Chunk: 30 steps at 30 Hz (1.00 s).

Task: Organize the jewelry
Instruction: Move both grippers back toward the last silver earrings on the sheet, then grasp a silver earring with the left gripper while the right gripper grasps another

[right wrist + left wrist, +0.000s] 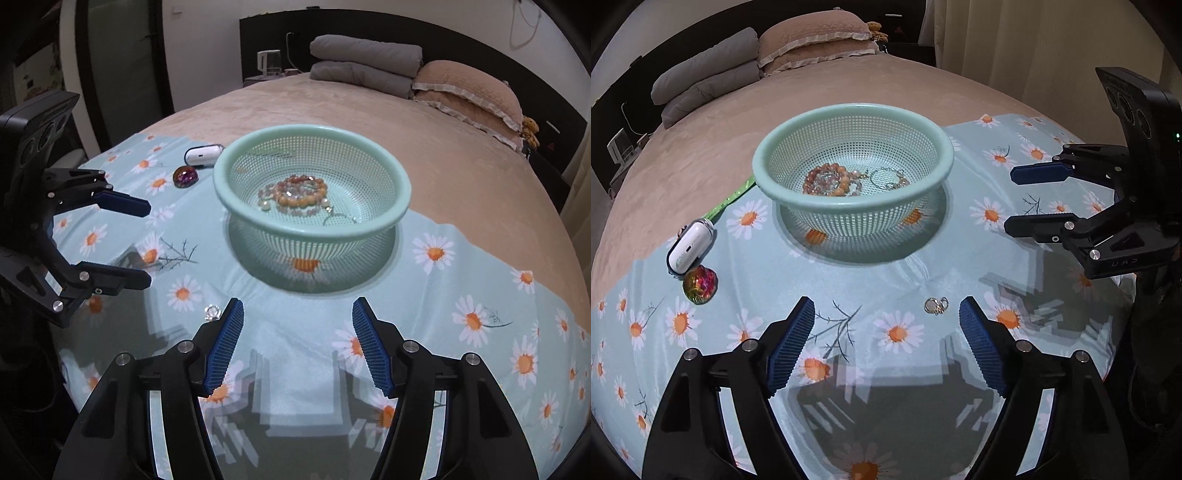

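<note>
Lying loose on the daisy cloth (871, 280), the small silver ring cluster (936, 305) sat just ahead of the left gripper (886, 314), toward its right finger; the right gripper (297, 314) was farther, both spread empty, the basket (759, 162) beyond.

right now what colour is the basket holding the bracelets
Pale mint green basket, perforated all over; clearest in the right wrist view.

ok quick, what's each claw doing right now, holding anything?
Left claw: open, holding nothing.
Right claw: open, holding nothing.
</note>
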{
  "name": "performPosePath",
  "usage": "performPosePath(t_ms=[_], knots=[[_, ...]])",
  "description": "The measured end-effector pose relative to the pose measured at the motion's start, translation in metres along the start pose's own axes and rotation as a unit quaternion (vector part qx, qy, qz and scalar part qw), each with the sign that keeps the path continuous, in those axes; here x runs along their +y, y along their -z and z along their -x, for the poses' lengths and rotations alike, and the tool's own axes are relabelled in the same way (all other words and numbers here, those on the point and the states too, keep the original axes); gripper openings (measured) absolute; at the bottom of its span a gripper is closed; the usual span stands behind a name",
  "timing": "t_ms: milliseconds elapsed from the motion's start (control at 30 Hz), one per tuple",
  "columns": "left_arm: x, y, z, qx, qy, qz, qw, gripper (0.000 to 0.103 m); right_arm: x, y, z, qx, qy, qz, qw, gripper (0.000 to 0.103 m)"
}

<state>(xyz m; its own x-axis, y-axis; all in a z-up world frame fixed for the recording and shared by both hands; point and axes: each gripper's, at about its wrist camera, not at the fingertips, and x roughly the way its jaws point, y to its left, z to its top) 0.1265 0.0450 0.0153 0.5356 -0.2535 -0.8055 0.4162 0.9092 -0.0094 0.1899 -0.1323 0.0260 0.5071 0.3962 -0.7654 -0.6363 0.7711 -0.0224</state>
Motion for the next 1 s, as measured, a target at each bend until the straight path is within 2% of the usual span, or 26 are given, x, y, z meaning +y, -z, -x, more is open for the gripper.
performPosePath(t_ms=[133,233,433,533,567,633,667,833,900,967,1000], knots=[[-0.008,0.014,0.001,0.006,-0.002,0.006,1.0,0.081,0.019,0.01,-0.013,0.023,-0.019,0.025,0.999,0.058],[-0.014,0.024,0.001,0.013,-0.005,0.007,0.9999,0.089,0.035,0.015,-0.03,0.04,-0.03,0.035,0.998,0.056],[-0.021,0.042,-0.004,0.034,-0.004,-0.001,0.9994,0.089,0.055,0.015,-0.065,0.049,-0.053,0.034,0.997,0.04],[-0.022,0.049,-0.008,0.043,0.0,0.001,0.9991,0.089,0.059,0.015,-0.077,0.05,-0.069,0.031,0.996,0.024],[-0.022,0.05,-0.01,0.046,0.002,0.003,0.9989,0.089,0.059,0.016,-0.079,0.051,-0.07,0.029,0.996,0.015],[-0.023,0.051,-0.013,0.048,0.007,0.005,0.9988,0.089,0.056,0.017,-0.08,0.05,-0.072,0.019,0.996,0.013],[-0.024,0.051,-0.014,0.048,0.011,0.006,0.9987,0.089,0.054,0.018,-0.08,0.051,-0.067,0.017,0.996,0.008],[-0.043,0.048,-0.02,0.04,0.04,-0.01,0.9983,0.089,0.035,0.025,-0.073,0.064,-0.044,-0.013,0.997,0.008],[-0.055,0.046,-0.024,0.04,0.049,-0.025,0.9977,0.086,0.026,0.03,-0.069,0.069,-0.033,-0.024,0.997,0.008],[-0.064,0.047,-0.031,0.052,0.059,-0.037,0.9962,0.068,0.017,0.036,-0.064,0.072,-0.02,-0.037,0.997,0.008],[-0.068,0.047,-0.035,0.06,0.062,-0.041,0.9954,0.063,0.013,0.04,-0.061,0.072,-0.019,-0.046,0.996,0.009]])
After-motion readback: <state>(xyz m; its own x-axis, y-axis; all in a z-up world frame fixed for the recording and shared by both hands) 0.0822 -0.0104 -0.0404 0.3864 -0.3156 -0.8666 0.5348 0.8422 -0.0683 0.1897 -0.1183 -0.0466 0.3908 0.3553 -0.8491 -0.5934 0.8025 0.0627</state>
